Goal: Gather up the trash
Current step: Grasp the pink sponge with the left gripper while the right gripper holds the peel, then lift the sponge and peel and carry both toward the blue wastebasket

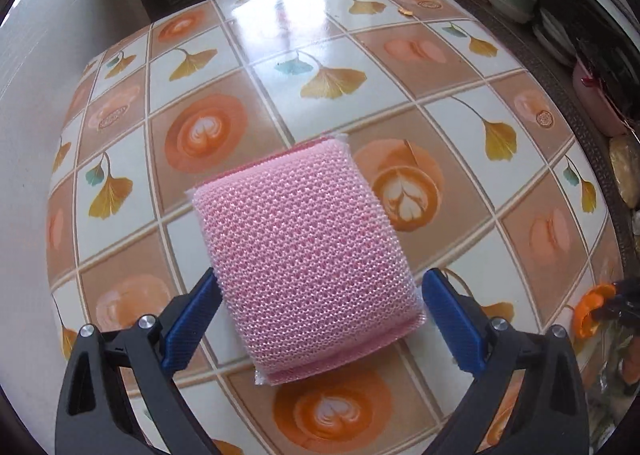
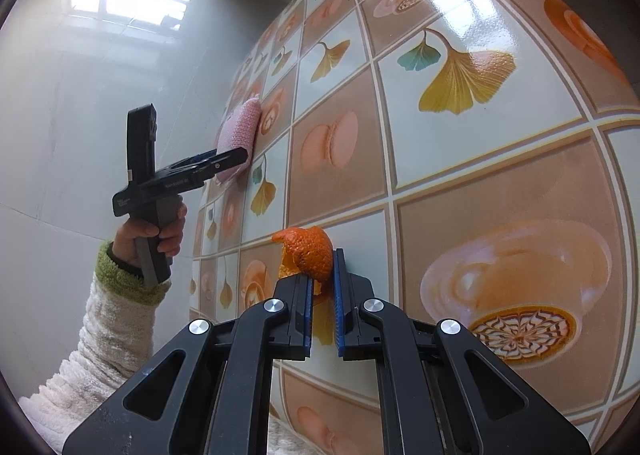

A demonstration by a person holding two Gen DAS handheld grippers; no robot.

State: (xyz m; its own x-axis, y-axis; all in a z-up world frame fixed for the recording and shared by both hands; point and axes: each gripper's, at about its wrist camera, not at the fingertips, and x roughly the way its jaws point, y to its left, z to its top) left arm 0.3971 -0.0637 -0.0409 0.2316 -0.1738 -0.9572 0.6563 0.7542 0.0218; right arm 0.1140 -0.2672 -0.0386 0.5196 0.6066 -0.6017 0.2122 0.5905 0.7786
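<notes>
Your right gripper (image 2: pixel 323 275) pinches one piece of orange peel (image 2: pixel 310 255), dimpled and curled, between its ribbed blue pads (image 2: pixel 339 295), which stand almost pressed together. The peel sticks out past the fingertips, just above the glossy table (image 2: pixel 480 159) printed with ginkgo leaves and coffee cups.

Your left gripper (image 1: pixel 320 295) stands spread, its blue pads (image 1: pixel 452 319) flanking one pink sponge (image 1: pixel 316 259), a squarish pad under coarse mesh. The left pad meets the sponge's edge; the right sits just beside it. The sponge lies flat on the table. Your left hand (image 2: pixel 160 231), in a fleecy white sleeve (image 2: pixel 108 335) with a green cuff, grips the handle and points the tool steeply down.
</notes>
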